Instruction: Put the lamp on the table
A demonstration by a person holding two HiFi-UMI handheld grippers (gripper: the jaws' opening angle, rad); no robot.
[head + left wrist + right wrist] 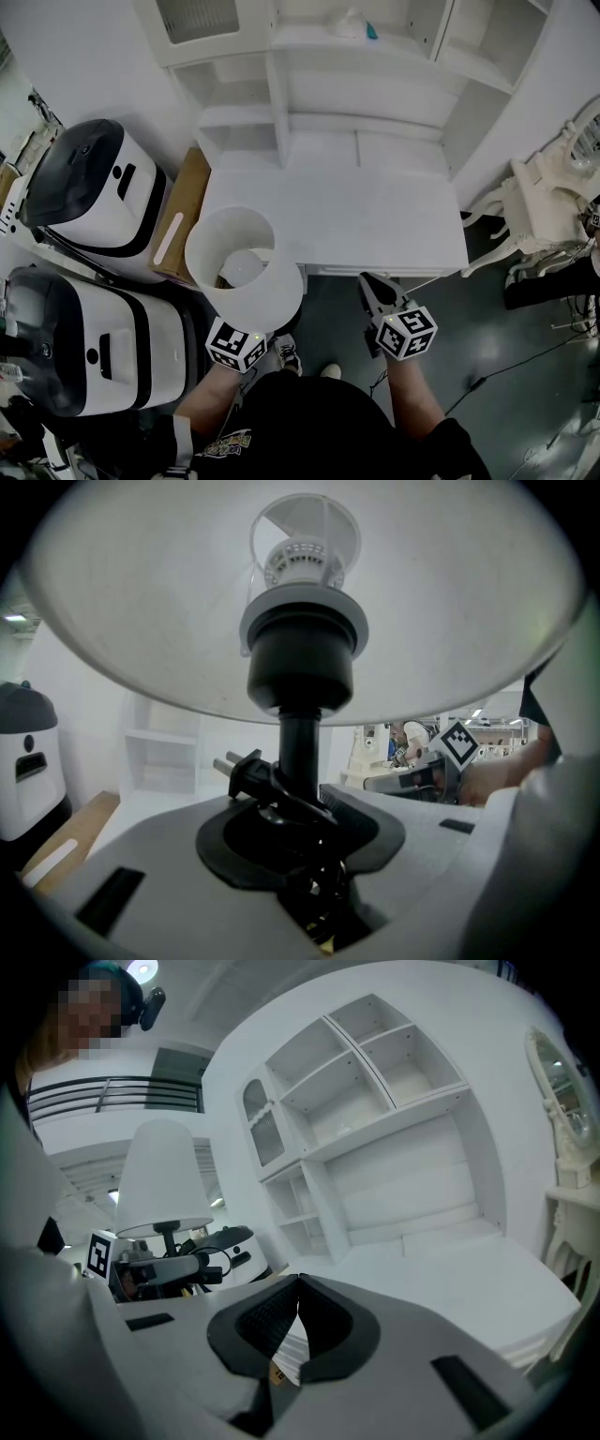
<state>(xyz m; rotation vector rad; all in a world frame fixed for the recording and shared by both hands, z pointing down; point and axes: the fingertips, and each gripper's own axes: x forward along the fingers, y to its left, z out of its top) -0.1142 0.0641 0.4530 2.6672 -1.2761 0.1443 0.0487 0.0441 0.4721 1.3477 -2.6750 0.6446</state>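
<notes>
your left gripper (302,834) is clamped on the black stem of the lamp (300,733), low down, under the socket. the lamp stands upright in that grip, up in the air over the near left corner of the counter (375,225) and not set down on it. a black cord is wound round the stem, and its two-pin plug (240,767) sticks out just left of the stem.

from the head view you look down into the open top of the white shade (211,246); inside it sits a pale round bulb or socket (246,268).

your right gripper (369,281) hangs off the near edge of the counter, right of the lamp and apart from it. its jaws are together with nothing between them.

the counter top is bare white. at its far side rise white shelves (323,89): the open compartments you can see hold nothing, except the top shelf, where a small pale thing with a teal end (358,25) lies. what it is you cannot tell.

left of the counter a brown board or box (190,192) leans beside two white and black machines (98,187), one near, one farther. a white ornate chair (539,202) stands at the right.
</notes>
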